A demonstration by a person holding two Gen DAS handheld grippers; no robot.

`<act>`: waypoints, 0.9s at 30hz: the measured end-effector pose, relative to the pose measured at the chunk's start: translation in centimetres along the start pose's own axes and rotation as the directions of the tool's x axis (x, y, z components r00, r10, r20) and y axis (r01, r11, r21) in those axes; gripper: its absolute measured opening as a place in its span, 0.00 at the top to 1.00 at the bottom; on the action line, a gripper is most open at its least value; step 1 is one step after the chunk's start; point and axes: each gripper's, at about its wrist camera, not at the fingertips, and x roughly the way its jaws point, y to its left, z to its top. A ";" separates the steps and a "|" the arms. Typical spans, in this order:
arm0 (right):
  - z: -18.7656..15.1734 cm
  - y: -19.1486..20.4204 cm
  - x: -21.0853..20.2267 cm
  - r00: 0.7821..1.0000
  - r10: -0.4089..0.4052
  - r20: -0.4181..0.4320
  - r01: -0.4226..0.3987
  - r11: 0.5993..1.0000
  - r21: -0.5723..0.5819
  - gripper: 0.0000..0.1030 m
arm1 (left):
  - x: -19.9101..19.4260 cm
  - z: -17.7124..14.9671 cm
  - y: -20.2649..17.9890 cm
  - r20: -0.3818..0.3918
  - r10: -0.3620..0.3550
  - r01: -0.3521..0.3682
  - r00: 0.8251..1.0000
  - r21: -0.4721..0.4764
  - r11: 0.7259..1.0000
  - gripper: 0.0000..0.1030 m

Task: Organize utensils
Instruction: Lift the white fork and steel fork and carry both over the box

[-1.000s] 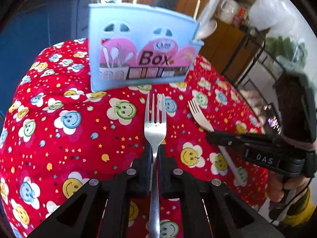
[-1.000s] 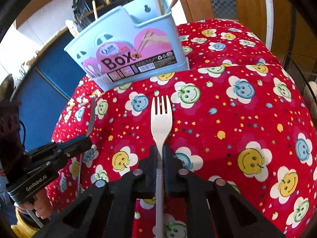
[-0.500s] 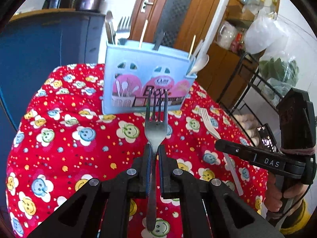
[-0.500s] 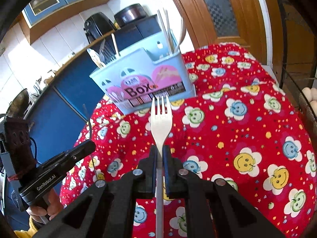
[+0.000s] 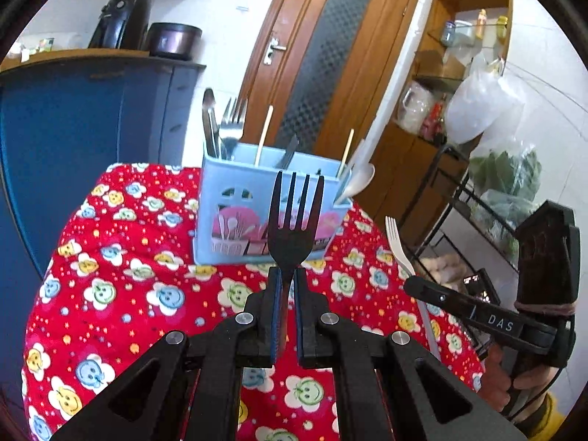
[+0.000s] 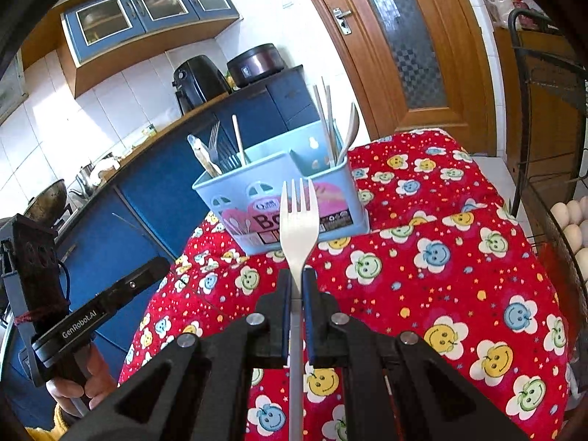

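My left gripper (image 5: pixel 287 275) is shut on a metal fork (image 5: pixel 294 228), tines up, held in the air in front of the light blue utensil box (image 5: pixel 235 220). My right gripper (image 6: pixel 297 275) is shut on a white plastic fork (image 6: pixel 298 220), tines up, also raised before the box (image 6: pixel 330 198). The box stands at the far end of the red smiley-flower tablecloth (image 5: pixel 121 279) and holds metal forks, a spoon, chopsticks and a white spoon. The right gripper with its white fork (image 5: pixel 398 250) shows at the right of the left wrist view; the left gripper body (image 6: pixel 99 312) shows at the left of the right wrist view.
A blue cabinet (image 5: pixel 73 117) with a black appliance and a pot stands behind and left of the table. A wooden door (image 5: pixel 323 58) is behind the box. A wire rack with bags (image 5: pixel 496 169) and eggs (image 6: pixel 573 220) stands close on the right.
Both grippers have lifted and tilted upward with their forks, from low over the cloth to level with the box. Both stay shut.
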 end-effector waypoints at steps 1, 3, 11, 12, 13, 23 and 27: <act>0.1 0.0 0.0 1.000 0.002 0.002 -0.002 1.000 0.001 0.93 | 0.0 0.1 0.0 0.005 0.001 -0.001 1.000 -0.001 1.000 0.95; 0.5 0.0 0.0 1.000 0.001 0.009 -0.001 1.000 -0.002 0.93 | -0.1 0.7 0.0 0.021 0.003 -0.003 1.000 0.005 1.000 0.95; 1.6 0.2 0.2 0.999 0.008 0.031 -0.008 1.000 -0.011 0.93 | -0.3 3.0 -0.3 0.075 0.015 -0.018 0.997 0.040 0.999 0.95; 1.8 0.3 0.3 0.999 0.009 0.034 -0.009 1.000 -0.013 0.93 | -0.4 3.4 -0.4 0.086 0.020 -0.024 0.996 0.047 0.999 0.95; 1.9 0.3 0.4 0.999 0.011 0.035 -0.010 1.000 -0.014 0.93 | -0.4 3.9 -0.5 0.096 0.026 -0.031 0.995 0.054 0.998 0.95; 3.5 0.0 1.2 0.998 0.026 0.053 -0.025 1.000 -0.018 0.92 | -0.1 9.3 -0.7 0.168 0.078 -0.092 0.983 0.075 0.993 0.95; 3.7 -0.4 1.4 0.998 0.027 0.056 -0.026 1.000 -0.011 0.92 | -0.2 11.5 -1.1 0.203 0.095 -0.116 0.974 0.095 0.989 0.95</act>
